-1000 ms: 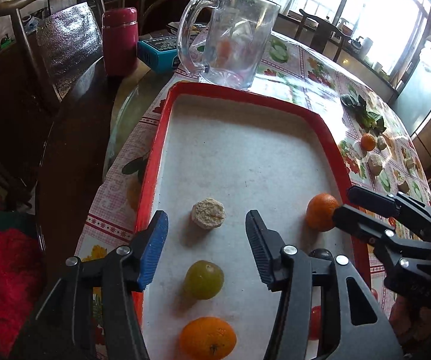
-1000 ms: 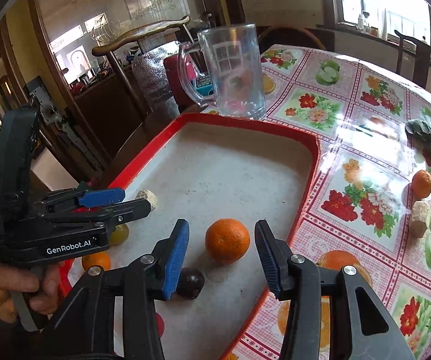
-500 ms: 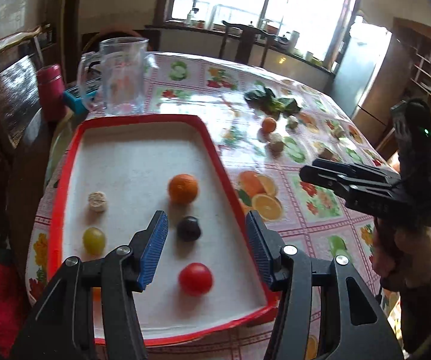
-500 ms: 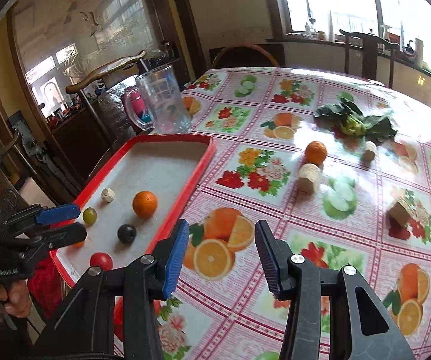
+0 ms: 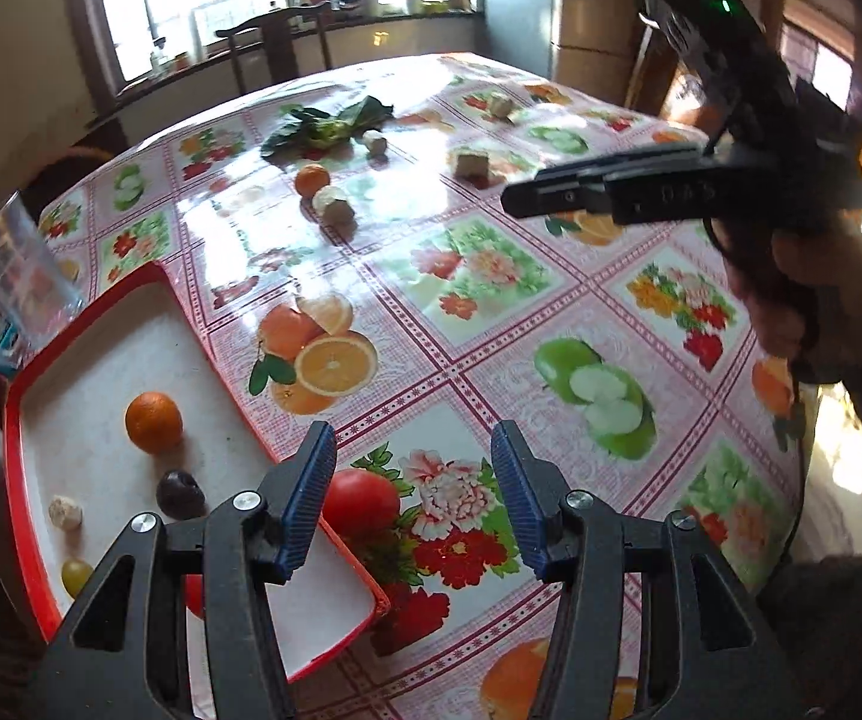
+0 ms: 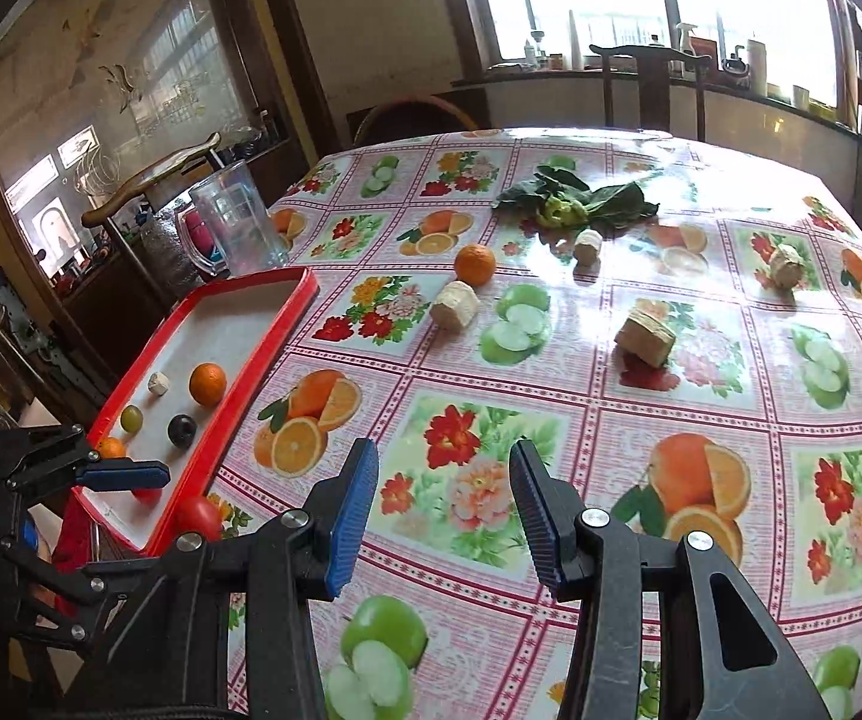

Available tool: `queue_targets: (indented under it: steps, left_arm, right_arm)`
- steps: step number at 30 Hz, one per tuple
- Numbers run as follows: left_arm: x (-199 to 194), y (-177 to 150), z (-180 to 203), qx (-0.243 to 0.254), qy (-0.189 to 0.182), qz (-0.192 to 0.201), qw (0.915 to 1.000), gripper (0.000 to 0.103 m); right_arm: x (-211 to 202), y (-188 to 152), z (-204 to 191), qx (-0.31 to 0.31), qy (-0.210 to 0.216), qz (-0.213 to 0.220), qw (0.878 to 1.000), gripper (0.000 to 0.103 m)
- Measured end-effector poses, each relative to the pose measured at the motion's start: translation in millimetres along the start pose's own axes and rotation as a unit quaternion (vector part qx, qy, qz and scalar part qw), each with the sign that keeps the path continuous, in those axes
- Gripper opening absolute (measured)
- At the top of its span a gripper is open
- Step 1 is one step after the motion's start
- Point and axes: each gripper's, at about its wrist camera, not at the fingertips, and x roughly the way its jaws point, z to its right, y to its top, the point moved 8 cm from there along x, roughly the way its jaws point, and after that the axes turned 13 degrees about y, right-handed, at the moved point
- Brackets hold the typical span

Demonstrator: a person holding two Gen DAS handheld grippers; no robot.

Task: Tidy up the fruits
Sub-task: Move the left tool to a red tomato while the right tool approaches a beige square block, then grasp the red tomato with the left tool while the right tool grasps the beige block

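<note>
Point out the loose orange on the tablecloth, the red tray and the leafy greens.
small round orange on the tablecloth (image 6: 475,264), right wrist view, centre of its peel
red-rimmed rectangular tray (image 6: 263,356), right wrist view, right-hand rim
dark leafy greens (image 6: 611,201), right wrist view, broad right-hand leaf

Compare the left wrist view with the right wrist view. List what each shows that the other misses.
Left wrist only: the person's hand holding the right gripper. Right wrist only: a small orange at the near end of the red tray, and a curved chair back beside the glass mug. Both: that tray, its larger orange, dark plum, the tomato outside the tray, leafy greens.
</note>
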Motion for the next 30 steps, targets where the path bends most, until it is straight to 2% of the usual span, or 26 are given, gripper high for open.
queue_targets:
  steps: [3,7,10,12,13,16,19,24,26,30]
  left_arm:
    - [11,-4,7,0.071,-0.003,-0.013,0.9974,0.052]
    - [26,-16,18,0.164,-0.02,-0.04,0.9855,0.052]
    - [41,-22,13,0.196,-0.009,-0.06,0.9786,0.052]
    - [46,-21,6,0.189,-0.023,-0.067,0.9794,0.04]
    - [49,-20,3,0.188,-0.02,-0.069,0.9796,0.03]
    - [51,-19,-1,0.169,-0.037,-0.069,0.9825,0.029]
    - [51,-18,-2,0.148,-0.035,-0.064,0.9862,0.028]
    - [52,-8,-8,0.057,-0.054,-0.068,0.9946,0.028]
    - [50,-3,-9,0.024,-0.061,-0.063,0.9958,0.028]
    - [48,12,-15,-0.045,-0.064,-0.051,0.9956,0.028]
  right_arm:
    - [-5,0,11,0.01,-0.006,0.001,1.0,0.047]
    - [-5,2,28,0.027,-0.013,0.0,1.0,0.047]
    - [-1,4,41,0.038,-0.02,-0.002,0.999,0.047]
    - [3,7,50,0.043,-0.026,0.0,0.999,0.047]
    - [5,9,57,0.047,-0.031,0.001,0.998,0.047]
    - [16,16,78,0.059,-0.048,0.005,0.997,0.047]
    - [31,24,99,0.059,-0.08,0.001,0.995,0.047]
    - [58,37,126,0.034,-0.142,-0.008,0.989,0.047]
    - [69,40,135,0.042,-0.14,-0.023,0.989,0.047]
    - [75,50,137,0.04,-0.126,-0.018,0.991,0.043]
